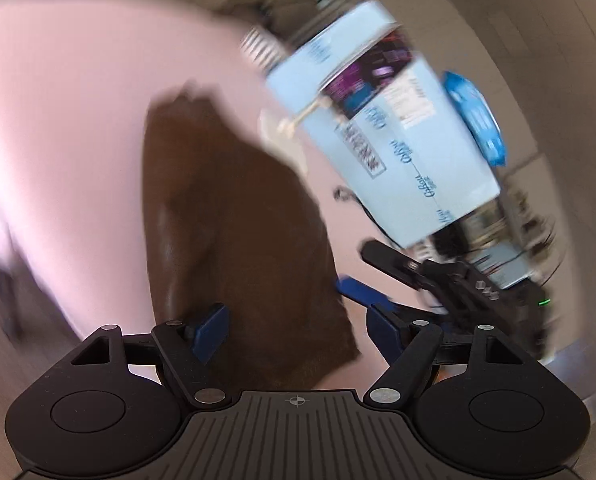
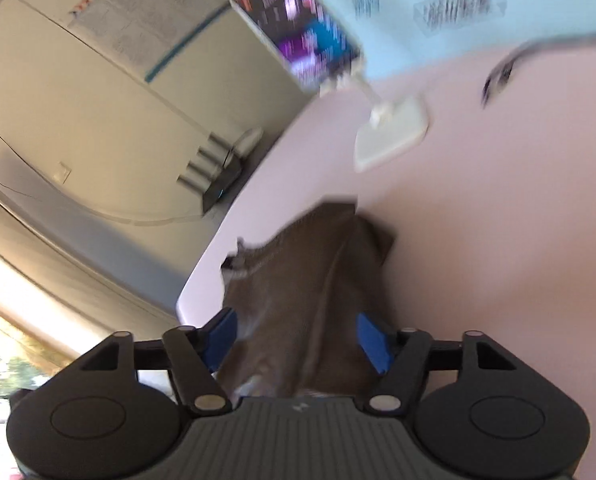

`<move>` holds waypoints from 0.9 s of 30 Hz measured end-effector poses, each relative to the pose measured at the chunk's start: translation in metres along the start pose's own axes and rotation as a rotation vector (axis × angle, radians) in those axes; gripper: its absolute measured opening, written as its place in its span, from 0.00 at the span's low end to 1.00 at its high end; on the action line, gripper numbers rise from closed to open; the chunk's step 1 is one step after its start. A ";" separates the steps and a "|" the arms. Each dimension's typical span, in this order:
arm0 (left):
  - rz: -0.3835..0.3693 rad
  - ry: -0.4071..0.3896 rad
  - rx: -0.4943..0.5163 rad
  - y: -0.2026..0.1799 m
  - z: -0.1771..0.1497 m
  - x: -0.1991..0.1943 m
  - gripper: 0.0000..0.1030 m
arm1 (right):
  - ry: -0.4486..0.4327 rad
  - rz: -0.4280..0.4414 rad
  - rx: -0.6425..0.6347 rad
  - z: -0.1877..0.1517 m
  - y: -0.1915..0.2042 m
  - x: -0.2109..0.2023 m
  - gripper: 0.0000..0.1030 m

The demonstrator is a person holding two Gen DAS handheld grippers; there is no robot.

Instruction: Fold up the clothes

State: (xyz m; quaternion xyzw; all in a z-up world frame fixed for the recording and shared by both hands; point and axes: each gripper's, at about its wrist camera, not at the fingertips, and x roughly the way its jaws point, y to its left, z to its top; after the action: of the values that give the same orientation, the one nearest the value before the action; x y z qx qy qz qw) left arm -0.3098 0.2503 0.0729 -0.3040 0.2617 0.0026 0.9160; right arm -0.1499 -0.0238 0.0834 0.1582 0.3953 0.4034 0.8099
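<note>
Brown garment (image 1: 238, 240) beside blue box (image 1: 382, 128)

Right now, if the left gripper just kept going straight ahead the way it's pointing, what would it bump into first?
Most likely the brown cloth lying on the pink table. The left gripper is open and angled down at it, with nothing in between. The picture is blurred, so depth is uncertain.

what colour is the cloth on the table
Brown, a plain dark brown cloth lying on the pale pink table; it shows best in the left wrist view.
</note>
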 end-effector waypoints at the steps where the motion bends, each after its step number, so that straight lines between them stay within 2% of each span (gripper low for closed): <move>1: 0.028 -0.043 0.114 -0.021 0.003 -0.004 0.82 | -0.062 -0.077 -0.043 -0.001 0.000 -0.020 0.80; 2: 0.029 -0.082 0.208 -0.042 0.004 -0.004 0.84 | -0.116 -0.151 -0.064 -0.004 -0.004 -0.040 0.83; 3: 0.012 -0.099 0.260 -0.058 0.005 -0.001 0.86 | -0.169 -0.224 -0.080 -0.008 -0.008 -0.059 0.87; 5: -0.030 -0.074 0.307 -0.083 0.009 0.019 0.87 | -0.245 -0.335 -0.062 -0.017 -0.026 -0.093 0.91; 7: -0.071 -0.015 0.347 -0.113 0.008 0.058 0.87 | -0.251 -0.452 -0.002 -0.026 -0.055 -0.119 0.93; 9: -0.081 0.028 0.373 -0.137 0.000 0.094 0.87 | -0.247 -0.567 0.060 -0.035 -0.084 -0.142 0.93; 11: -0.064 0.090 0.392 -0.168 -0.018 0.147 0.87 | -0.232 -0.693 0.119 -0.044 -0.114 -0.157 0.93; 14: -0.029 0.152 0.411 -0.195 -0.048 0.199 0.87 | -0.225 -0.847 0.174 -0.055 -0.155 -0.170 0.93; 17: 0.023 0.193 0.429 -0.210 -0.071 0.234 0.87 | -0.221 -0.907 0.190 -0.061 -0.187 -0.174 0.93; 19: 0.066 0.157 0.477 -0.219 -0.084 0.250 0.91 | -0.230 -0.927 0.157 -0.063 -0.199 -0.170 0.94; 20: 0.085 0.148 0.510 -0.224 -0.086 0.255 0.91 | -0.234 -0.940 0.136 -0.062 -0.202 -0.167 0.94; 22: 0.107 0.140 0.549 -0.231 -0.087 0.263 0.93 | -0.236 -0.962 0.104 -0.060 -0.207 -0.160 1.00; 27: 0.154 0.140 0.603 -0.240 -0.083 0.284 0.99 | -0.227 -1.001 0.105 -0.036 -0.223 -0.140 1.00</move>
State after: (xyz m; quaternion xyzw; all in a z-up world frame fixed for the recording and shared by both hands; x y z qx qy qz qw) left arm -0.0647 -0.0359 0.0133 0.0027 0.3352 -0.0266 0.9418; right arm -0.1102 -0.2738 0.0043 0.0330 0.3517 -0.0735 0.9326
